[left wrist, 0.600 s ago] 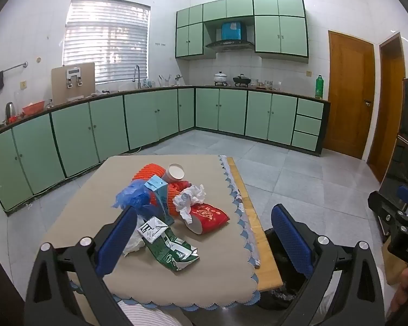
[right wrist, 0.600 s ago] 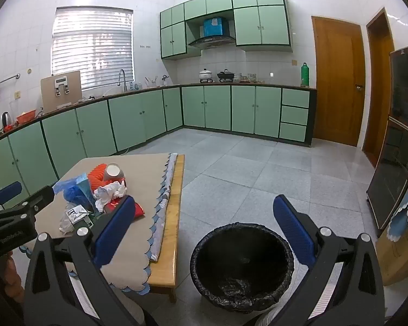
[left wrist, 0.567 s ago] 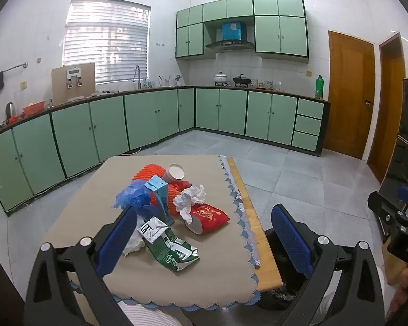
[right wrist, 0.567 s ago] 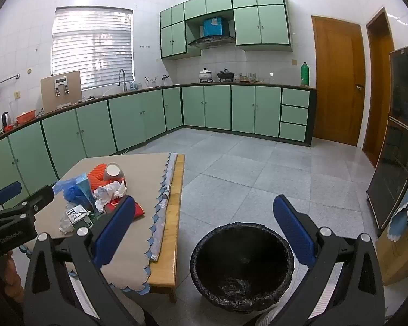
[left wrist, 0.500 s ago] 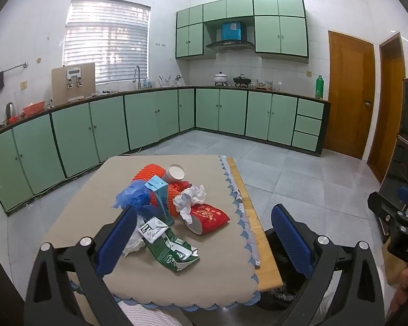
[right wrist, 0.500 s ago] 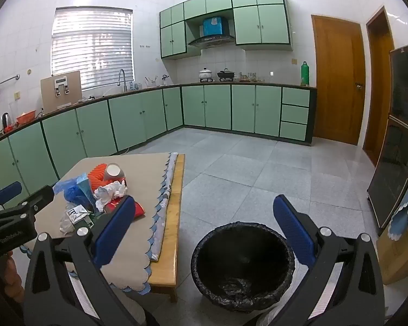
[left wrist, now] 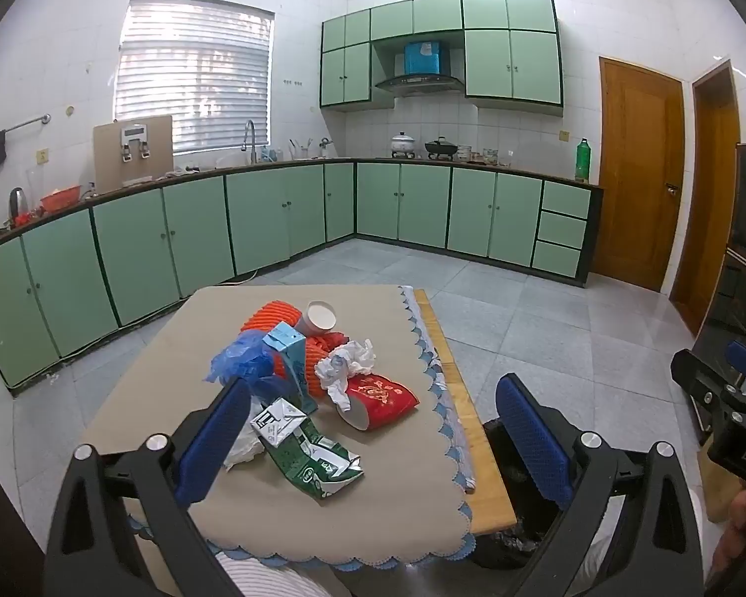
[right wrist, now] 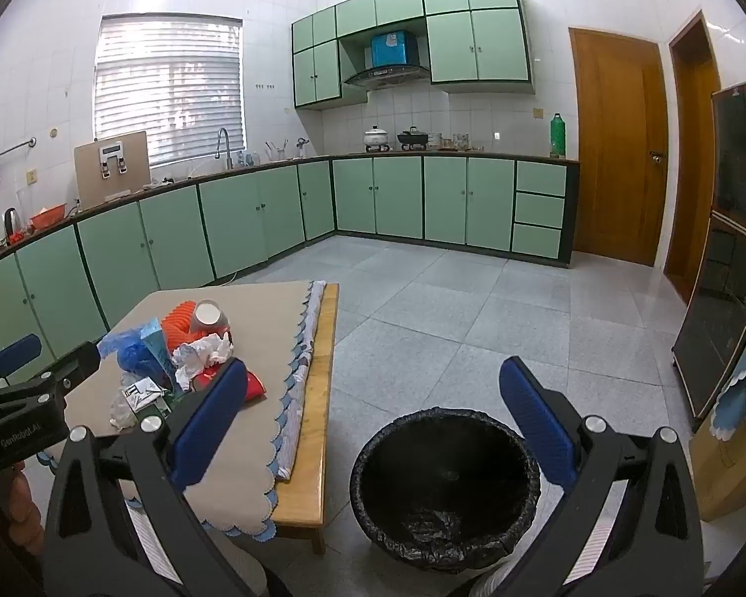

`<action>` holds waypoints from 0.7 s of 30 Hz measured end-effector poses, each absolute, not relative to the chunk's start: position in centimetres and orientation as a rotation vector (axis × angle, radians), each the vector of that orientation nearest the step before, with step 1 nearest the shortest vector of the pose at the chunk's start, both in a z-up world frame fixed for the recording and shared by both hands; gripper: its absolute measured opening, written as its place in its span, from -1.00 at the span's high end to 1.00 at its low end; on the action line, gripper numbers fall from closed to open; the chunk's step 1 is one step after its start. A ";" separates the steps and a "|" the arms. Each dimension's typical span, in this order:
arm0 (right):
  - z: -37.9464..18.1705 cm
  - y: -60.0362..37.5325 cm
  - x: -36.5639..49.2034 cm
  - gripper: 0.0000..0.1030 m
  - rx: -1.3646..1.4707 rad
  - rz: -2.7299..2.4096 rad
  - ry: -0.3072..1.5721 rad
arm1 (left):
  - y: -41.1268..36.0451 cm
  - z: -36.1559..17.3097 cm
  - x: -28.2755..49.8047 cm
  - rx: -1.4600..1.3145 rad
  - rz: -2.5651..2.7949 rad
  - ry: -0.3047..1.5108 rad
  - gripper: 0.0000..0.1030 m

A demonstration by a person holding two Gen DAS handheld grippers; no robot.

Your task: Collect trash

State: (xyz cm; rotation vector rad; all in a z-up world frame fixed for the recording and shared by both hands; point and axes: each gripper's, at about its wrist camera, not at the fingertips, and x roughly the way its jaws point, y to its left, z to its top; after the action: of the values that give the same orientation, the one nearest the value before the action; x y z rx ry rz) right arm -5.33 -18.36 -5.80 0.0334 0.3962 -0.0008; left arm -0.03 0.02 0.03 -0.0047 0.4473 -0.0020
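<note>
Left gripper [left wrist: 373, 428] – fingers spread wide, holding nothing, above the near table [left wrist: 398, 507] edge; trash pile [left wrist: 313, 378] lies at 12 o'clock from it. Right gripper [right wrist: 373, 423] – fingers wide, empty; black-lined bin [right wrist: 445, 487] on the floor at 6 o'clock of its view

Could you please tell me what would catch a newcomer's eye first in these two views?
First, the heap of trash in the middle of the low table: red and orange paper cups, a blue bag, crumpled tissue and flattened cartons. Next, the black-lined trash bin on the floor just right of the table, nearly empty. Around them runs a kitchen of mint-green cabinets.
</note>
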 end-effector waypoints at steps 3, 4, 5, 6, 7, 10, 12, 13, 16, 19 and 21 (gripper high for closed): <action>-5.9 -18.4 -5.4 -0.91 0.033 0.000 0.396 | 0.1 0.2 0.0 -0.005 -0.002 0.450 -0.88; -5.9 -18.4 -5.4 -0.91 0.033 -0.001 0.396 | 0.0 0.2 0.1 -0.005 -0.002 0.449 -0.88; -5.8 -18.4 -5.3 -0.91 0.034 0.000 0.398 | 0.0 0.2 0.1 -0.005 -0.002 0.449 -0.88; -5.8 -18.4 -5.4 -0.91 0.034 0.000 0.398 | 0.0 0.2 0.1 -0.005 -0.002 0.449 -0.88; -5.8 -18.4 -5.4 -0.91 0.034 0.000 0.397 | 0.1 0.2 0.1 -0.005 -0.002 0.450 -0.88; -5.8 -18.4 -5.3 -0.91 0.033 -0.001 0.397 | 0.0 0.2 0.1 -0.005 -0.003 0.449 -0.88; -5.8 -18.4 -5.4 -0.91 0.034 0.000 0.397 | 0.0 0.2 0.1 -0.005 -0.002 0.449 -0.88; -5.8 -18.4 -5.3 -0.91 0.034 0.000 0.397 | 0.0 0.2 0.1 -0.004 -0.002 0.448 -0.88; -5.8 -18.4 -5.3 -0.91 0.034 -0.001 0.398 | 0.1 0.1 0.1 -0.005 -0.003 0.448 -0.88; -5.8 -18.4 -5.3 -0.91 0.035 0.000 0.397 | 0.1 0.2 0.1 -0.005 -0.003 0.449 -0.88; -5.8 -18.4 -5.3 -0.91 0.033 -0.001 0.396 | 0.1 0.2 0.1 -0.006 -0.003 0.450 -0.88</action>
State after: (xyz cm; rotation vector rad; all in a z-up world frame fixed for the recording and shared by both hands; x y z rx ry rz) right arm -5.35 -18.36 -5.83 0.0327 0.3965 -0.0010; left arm 0.07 0.08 0.16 -0.0057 0.4495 -0.0027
